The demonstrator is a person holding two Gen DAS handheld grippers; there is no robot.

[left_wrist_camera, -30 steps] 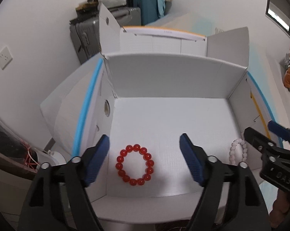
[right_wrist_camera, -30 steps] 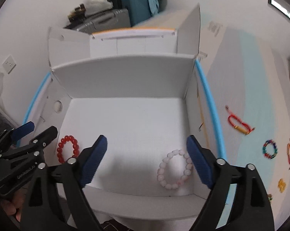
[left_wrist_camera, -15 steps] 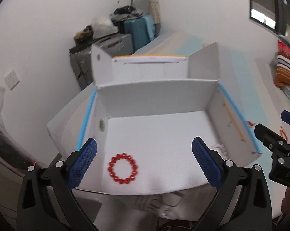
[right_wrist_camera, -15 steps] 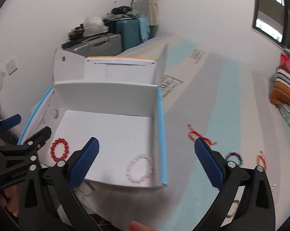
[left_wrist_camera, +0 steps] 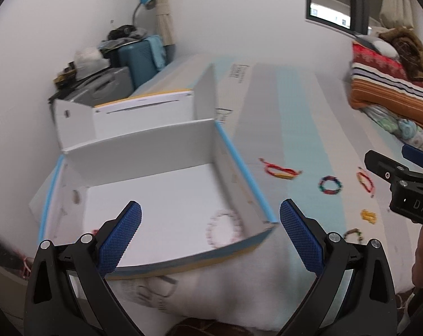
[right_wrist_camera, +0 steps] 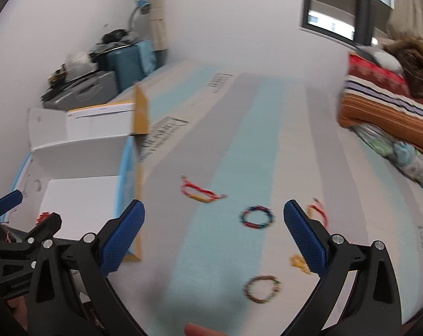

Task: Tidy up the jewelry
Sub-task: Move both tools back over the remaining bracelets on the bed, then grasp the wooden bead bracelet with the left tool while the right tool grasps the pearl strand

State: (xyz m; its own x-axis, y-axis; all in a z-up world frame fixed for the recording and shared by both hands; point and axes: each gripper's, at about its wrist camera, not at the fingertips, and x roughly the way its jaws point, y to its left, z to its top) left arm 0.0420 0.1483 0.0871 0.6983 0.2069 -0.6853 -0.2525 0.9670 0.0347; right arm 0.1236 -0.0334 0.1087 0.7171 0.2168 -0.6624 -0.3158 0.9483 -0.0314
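Two bracelets already in the white box (left_wrist_camera: 155,151), at the left of both views: a red bead bracelet (right_wrist_camera: 43,216), mostly hidden behind the left gripper (left_wrist_camera: 210,232), and a pale pink bead bracelet (left_wrist_camera: 224,231) near the box's lower right corner. Left jaws spread wide, holding nothing, hovering over the box's near edge. Further right, loose on the striped bed sheet (right_wrist_camera: 233,154): a red and yellow cord bracelet (right_wrist_camera: 201,191), a multicolour bead bracelet (right_wrist_camera: 257,217), a red cord bracelet (right_wrist_camera: 318,214) partly behind the right finger, a small yellow piece (right_wrist_camera: 298,261), and a brown-green bead bracelet (right_wrist_camera: 263,288) lowest in frame. Right gripper (right_wrist_camera: 214,233) also spread and empty, aimed at the multicolour one.

Judged step: between placements, reaching for the next piece. Next move likely calls for lowering the right jaws over one bracelet, closing on one side of its ring, then carrying it left over the box wall.

Hard to read: heavy motion blur on every bracelet, so bead detail unclear; yellow piece too smeared to identify; the box's near left corner covered.
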